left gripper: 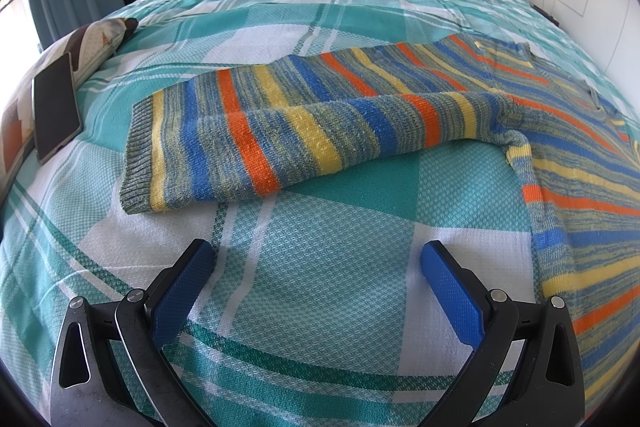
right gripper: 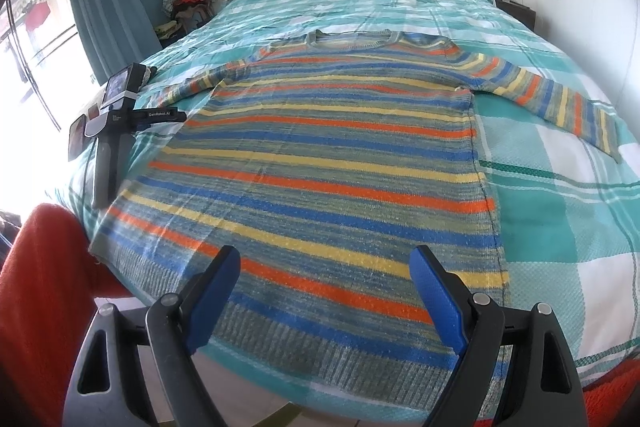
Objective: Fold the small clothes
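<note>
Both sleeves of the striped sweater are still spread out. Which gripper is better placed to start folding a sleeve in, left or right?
Probably the left. The left gripper is open, with one sleeve of the sweater straight ahead. The right gripper is open over the hem; the other sleeve lies farther off.

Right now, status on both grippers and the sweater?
Left gripper open, empty, over bare bedspread. Right gripper open, empty, above sweater hem. Sweater flat, sleeves out, unfolded. Phone off to the side.

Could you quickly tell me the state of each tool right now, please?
Left tool: open, holding nothing.
Right tool: open, empty, above the sweater.
</note>
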Available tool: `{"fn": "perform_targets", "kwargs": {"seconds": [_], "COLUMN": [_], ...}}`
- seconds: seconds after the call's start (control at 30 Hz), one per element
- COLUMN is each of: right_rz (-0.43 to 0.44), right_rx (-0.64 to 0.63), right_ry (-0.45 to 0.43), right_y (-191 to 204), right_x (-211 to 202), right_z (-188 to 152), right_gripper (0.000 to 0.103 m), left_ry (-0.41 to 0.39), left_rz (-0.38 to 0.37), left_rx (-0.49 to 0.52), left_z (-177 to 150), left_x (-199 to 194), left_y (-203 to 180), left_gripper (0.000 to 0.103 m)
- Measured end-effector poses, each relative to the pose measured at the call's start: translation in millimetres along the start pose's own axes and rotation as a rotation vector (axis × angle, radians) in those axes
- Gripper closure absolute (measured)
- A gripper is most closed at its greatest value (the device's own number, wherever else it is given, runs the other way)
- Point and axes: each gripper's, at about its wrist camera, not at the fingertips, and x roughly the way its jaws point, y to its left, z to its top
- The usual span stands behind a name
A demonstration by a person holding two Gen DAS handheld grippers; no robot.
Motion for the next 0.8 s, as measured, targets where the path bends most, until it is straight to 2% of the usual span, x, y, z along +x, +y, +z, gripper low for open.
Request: {"fn": "perform_targets", "kwargs": {"seconds": [0.47,0.8], "right_rz": [-0.006,-0.02], "right_rx": [0.033,0.007], "right_ry": [0.002,0.009], "right_y": [-8.0,-4.8], "right_x": [0.1,1.4], "right_z": [0.2,-2.0], "right_gripper": [0.017,0.017], "left_ry": [0.0,0.0], "left_rz": [0.0,0.0], "left_rx": [0.0,0.0], "left_z": [0.2,0.1], "left_x": [0.1,0.1], "left_y": [-0.2,0.1], "left_gripper": [0.0,0.0]}}
